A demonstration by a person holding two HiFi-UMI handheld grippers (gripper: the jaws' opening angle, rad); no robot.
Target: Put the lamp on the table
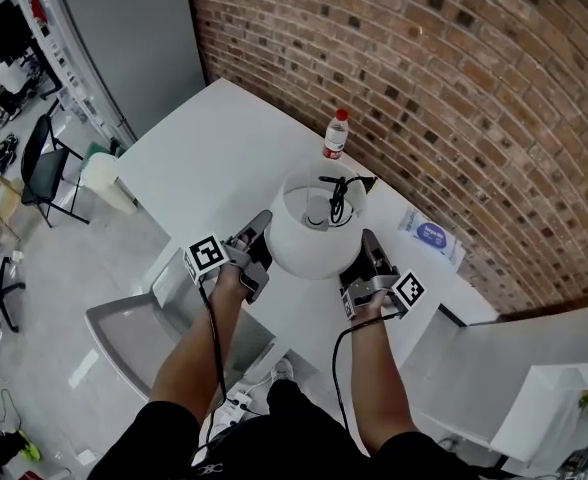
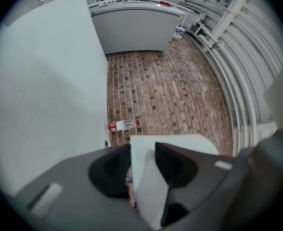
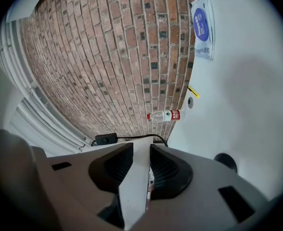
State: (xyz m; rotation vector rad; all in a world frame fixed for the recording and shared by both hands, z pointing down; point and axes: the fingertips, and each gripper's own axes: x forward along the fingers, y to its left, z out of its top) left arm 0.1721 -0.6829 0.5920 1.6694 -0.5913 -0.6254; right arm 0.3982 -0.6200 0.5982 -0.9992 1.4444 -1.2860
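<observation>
A lamp with a white drum shade (image 1: 311, 230) hangs over the white table (image 1: 214, 158), seen from above with its black cord and switch (image 1: 340, 190) across the open top. My left gripper (image 1: 255, 252) is shut on the shade's left rim (image 2: 144, 177). At the opposite side my right gripper (image 1: 360, 261) is shut on the right rim (image 3: 135, 182), with the cord switch (image 3: 105, 139) just beyond it. The lamp's base is hidden under the shade.
A water bottle with a red cap (image 1: 335, 135) stands near the brick wall (image 1: 454, 88); it also shows as bottle (image 2: 123, 125) and bottle (image 3: 164, 115). A wipes pack (image 1: 431, 235) lies at the table's right. A grey stool (image 1: 124, 333) and black chair (image 1: 44, 163) stand left.
</observation>
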